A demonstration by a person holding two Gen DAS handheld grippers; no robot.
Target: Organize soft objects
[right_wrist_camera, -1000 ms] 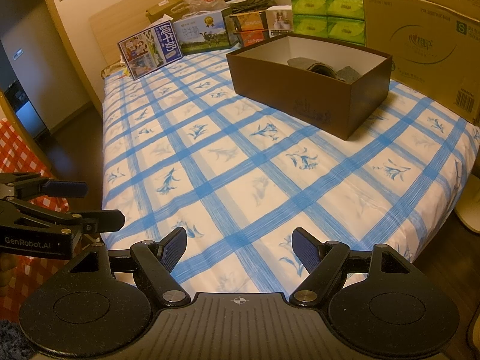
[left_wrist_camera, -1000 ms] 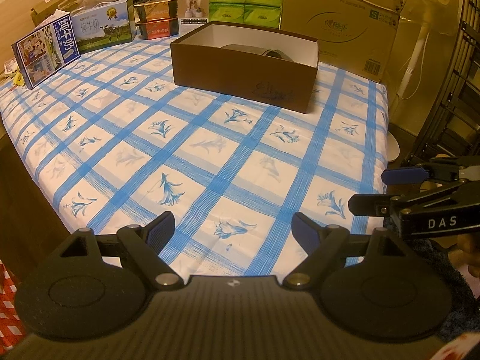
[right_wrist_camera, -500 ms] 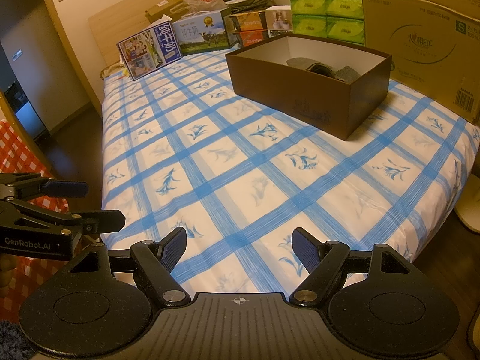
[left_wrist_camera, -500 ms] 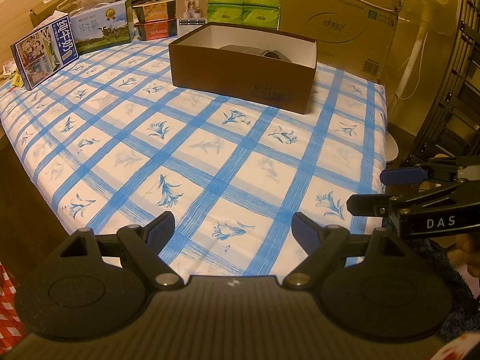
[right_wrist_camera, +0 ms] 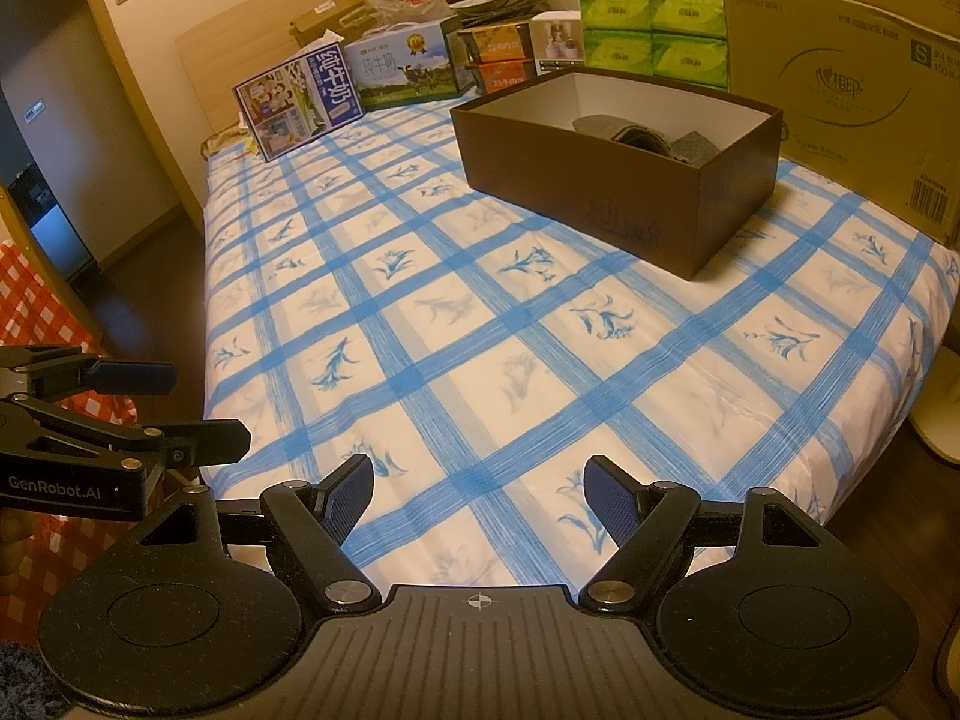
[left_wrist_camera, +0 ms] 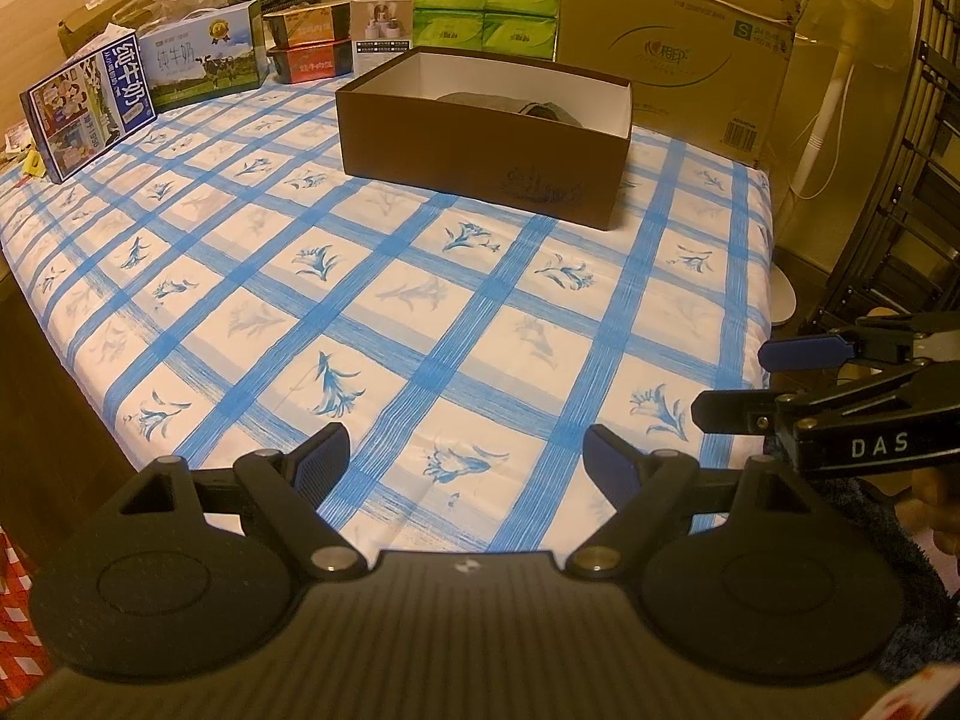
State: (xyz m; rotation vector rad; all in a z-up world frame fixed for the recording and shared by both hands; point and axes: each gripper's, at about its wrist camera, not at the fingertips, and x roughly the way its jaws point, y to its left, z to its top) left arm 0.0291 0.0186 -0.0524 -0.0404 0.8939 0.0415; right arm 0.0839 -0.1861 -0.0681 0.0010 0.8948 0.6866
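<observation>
Nothing changes over the last second: left gripper (left_wrist_camera: 465, 456) and right gripper (right_wrist_camera: 477, 489) both wide, empty, near the bed's foot. Grey soft items (right_wrist_camera: 645, 138) already inside brown shoebox (right_wrist_camera: 606, 204); task looks finished.

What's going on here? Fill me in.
A person holds a hand-held gripper in each hand over the near edge of a bed. The left hand-held gripper and the right hand-held gripper are both open and hold nothing. A brown box sits open at the far side of the bed with grey soft items already inside. No soft item lies loose on the sheet, so the tidying looks finished or paused.
</observation>
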